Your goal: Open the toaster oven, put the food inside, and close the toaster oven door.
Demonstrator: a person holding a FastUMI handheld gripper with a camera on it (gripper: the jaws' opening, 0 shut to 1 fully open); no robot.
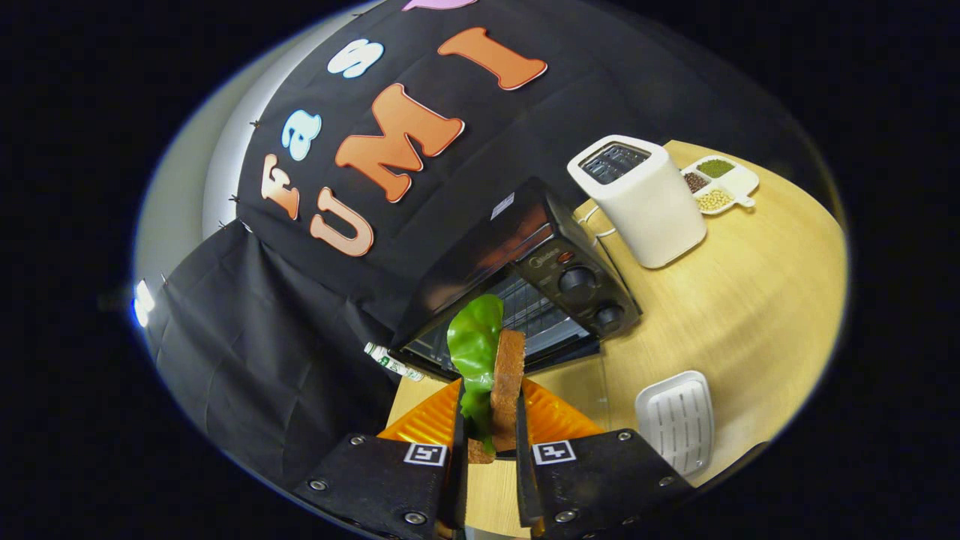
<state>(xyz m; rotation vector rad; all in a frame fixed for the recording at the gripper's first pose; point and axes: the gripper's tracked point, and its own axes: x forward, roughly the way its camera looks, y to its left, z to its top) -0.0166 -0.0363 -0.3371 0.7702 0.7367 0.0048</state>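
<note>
The gripper (491,439) is closed on the food (491,375), a slice of brown bread with a green lettuce leaf, both fingers pressing on it from the two sides; the food stands upright between them, above an orange plate (559,416). Just beyond it the black toaster oven (540,277) stands on the wooden table (750,300) with its glass door open; a white toaster (645,199), a divided dish of beans (720,184) and a white ribbed tray (675,420) are on the table too.

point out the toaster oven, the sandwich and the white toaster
toaster oven (577,281): gripper view, control panel by the knobs
sandwich (507,382): gripper view, bread slice's edge
white toaster (660,217): gripper view, front wall
</note>
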